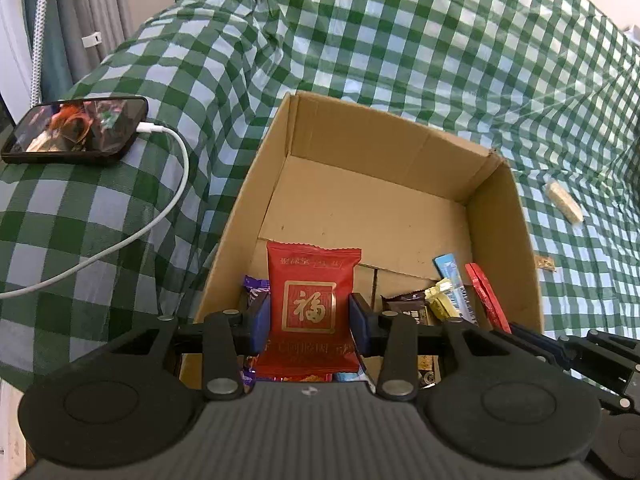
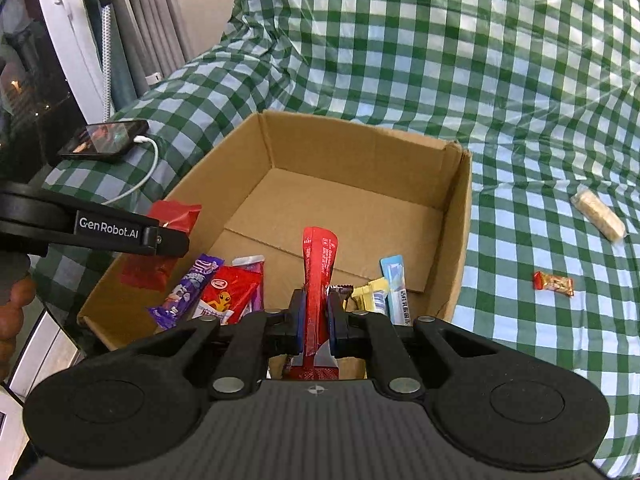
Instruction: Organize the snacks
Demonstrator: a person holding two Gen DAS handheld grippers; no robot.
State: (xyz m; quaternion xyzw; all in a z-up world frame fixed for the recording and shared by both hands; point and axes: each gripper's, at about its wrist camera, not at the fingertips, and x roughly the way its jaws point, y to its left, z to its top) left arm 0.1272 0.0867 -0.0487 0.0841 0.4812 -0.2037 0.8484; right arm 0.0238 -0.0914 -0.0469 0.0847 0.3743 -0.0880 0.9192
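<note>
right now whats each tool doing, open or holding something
left tool: closed on the square red snack packet, over the cardboard box.
right tool: closed on the thin red stick packet.

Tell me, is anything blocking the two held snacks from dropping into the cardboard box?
Nothing visible blocks them. The square red packet and the long red stick wrapper hang over the open brown cardboard box; other snacks crowd its near end, but the far floor is bare.

Matt cardboard box, glossy foil packet
</note>
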